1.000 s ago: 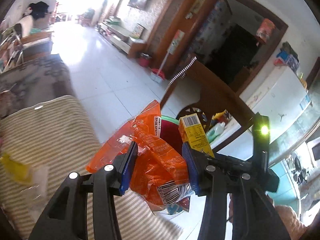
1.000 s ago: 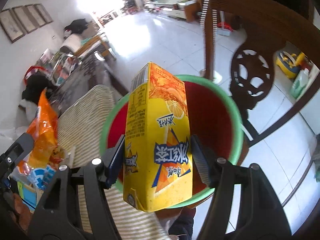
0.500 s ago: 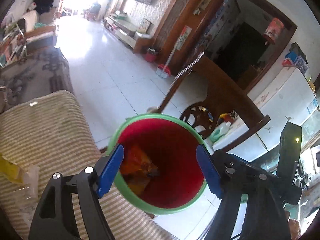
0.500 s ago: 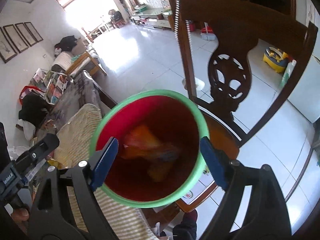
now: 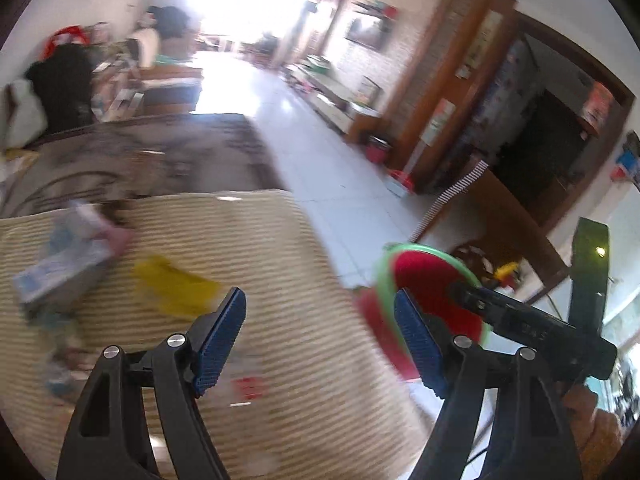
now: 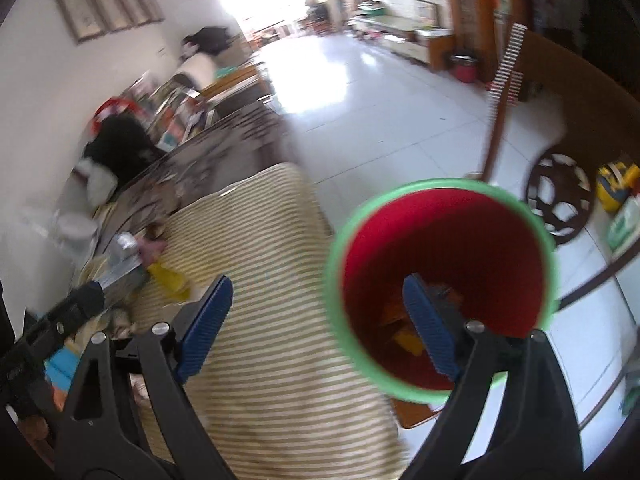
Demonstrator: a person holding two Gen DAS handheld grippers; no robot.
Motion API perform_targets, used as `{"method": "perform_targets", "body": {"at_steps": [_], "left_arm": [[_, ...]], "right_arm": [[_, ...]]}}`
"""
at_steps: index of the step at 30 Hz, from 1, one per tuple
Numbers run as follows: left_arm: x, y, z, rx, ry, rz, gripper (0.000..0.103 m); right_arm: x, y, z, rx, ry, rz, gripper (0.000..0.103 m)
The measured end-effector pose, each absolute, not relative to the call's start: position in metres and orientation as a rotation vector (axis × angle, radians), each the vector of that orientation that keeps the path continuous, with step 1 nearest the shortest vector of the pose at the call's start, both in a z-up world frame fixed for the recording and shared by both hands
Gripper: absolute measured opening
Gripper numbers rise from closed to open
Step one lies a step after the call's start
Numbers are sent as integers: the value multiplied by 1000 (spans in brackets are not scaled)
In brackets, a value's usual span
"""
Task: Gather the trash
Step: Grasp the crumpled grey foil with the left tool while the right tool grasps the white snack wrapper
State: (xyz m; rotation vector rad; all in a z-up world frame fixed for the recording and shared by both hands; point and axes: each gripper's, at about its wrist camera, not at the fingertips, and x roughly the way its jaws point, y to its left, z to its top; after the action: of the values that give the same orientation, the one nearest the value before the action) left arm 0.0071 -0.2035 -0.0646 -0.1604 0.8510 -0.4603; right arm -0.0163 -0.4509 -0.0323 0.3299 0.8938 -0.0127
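Note:
My left gripper [image 5: 318, 300] stands open and empty over a striped cloth [image 5: 260, 248]. On the cloth ahead lie a yellow wrapper [image 5: 176, 292], a blue-white packet [image 5: 60, 268] and a blurred clear wrapper with red print [image 5: 248, 384]. The red bin with a green rim [image 5: 424, 248] stands just right of the cloth. My right gripper [image 6: 318, 284] has its jaws opening with nothing between them; its right finger hangs over the bin [image 6: 440, 184]. Orange and yellow trash [image 6: 404, 332] lies at the bin's bottom. The yellow wrapper [image 6: 168, 278] shows at the left.
A dark wooden chair [image 6: 560, 200] stands behind the bin on the white tiled floor [image 6: 380, 100]. A dark patterned surface [image 5: 140, 160] adjoins the cloth's far edge. More clutter lies at the cloth's left end [image 6: 120, 252]. Both views are motion-blurred.
The orange bag and the yellow carton left my grippers and dropped into the bin. Both grippers opened wide, then swung left from above the bin toward the cloth.

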Motion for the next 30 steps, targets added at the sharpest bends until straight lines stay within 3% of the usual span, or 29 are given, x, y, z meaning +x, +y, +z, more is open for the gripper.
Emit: {"method": "perform_targets", "body": {"at_steps": [10, 20, 21, 22, 30], "left_arm": [[-13, -30, -93, -151, 919, -246, 74], [-47, 32, -127, -18, 968, -444, 74], [-51, 33, -130, 7, 974, -483, 74], [-54, 33, -133, 25, 978, -507, 74], [-71, 14, -166, 149, 1055, -710, 75]], "right_arm": [[5, -261, -69, 112, 1097, 384, 87], [8, -152, -141, 7, 1315, 598, 85], [7, -146, -149, -19, 1338, 596, 80], [6, -142, -154, -31, 1354, 596, 57], [-5, -153, -111, 70, 1238, 616, 34]]}}
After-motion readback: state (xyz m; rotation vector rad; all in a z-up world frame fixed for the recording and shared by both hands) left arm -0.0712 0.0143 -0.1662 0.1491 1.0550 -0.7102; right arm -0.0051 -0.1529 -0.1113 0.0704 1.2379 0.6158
